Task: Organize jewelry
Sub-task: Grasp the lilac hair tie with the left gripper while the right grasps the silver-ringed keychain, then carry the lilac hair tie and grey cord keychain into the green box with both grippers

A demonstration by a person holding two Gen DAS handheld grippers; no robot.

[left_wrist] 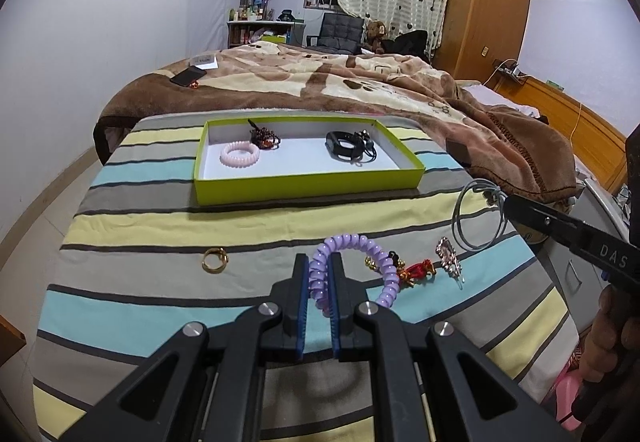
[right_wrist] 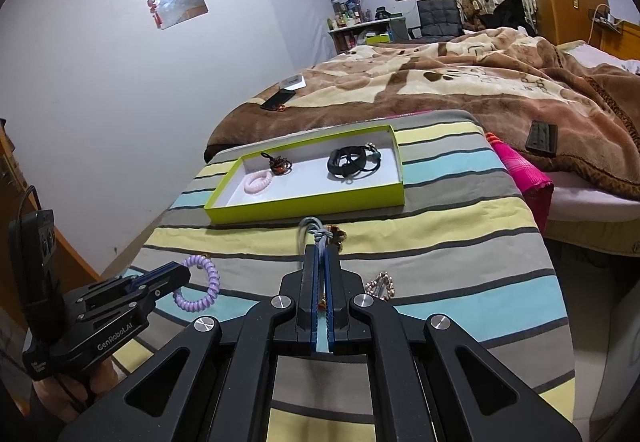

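A lime-green tray (left_wrist: 308,189) (right_wrist: 312,204) stands at the far end of the striped cloth. It holds a pink coil bracelet (left_wrist: 239,154) (right_wrist: 259,181), a dark bead string (left_wrist: 265,138) (right_wrist: 280,165) and a black band with a cord (left_wrist: 347,145) (right_wrist: 347,163). My left gripper (left_wrist: 319,262) (right_wrist: 182,274) is shut on a purple coil bracelet (left_wrist: 362,262) (right_wrist: 202,284) at the cloth. My right gripper (right_wrist: 321,254) (left_wrist: 505,202) is shut on a grey cord bracelet (left_wrist: 476,218) (right_wrist: 316,228), held above the cloth right of the tray. A gold ring (left_wrist: 215,260), a red tassel charm (left_wrist: 416,269) and a rose-gold hair clip (left_wrist: 450,256) (right_wrist: 382,284) lie on the cloth.
The striped cloth (left_wrist: 160,222) covers a small table against a bed with a brown blanket (left_wrist: 320,78). A phone (left_wrist: 187,76) and a dark remote (right_wrist: 541,138) lie on the blanket. A pink cloth (right_wrist: 528,178) hangs at the table's right edge.
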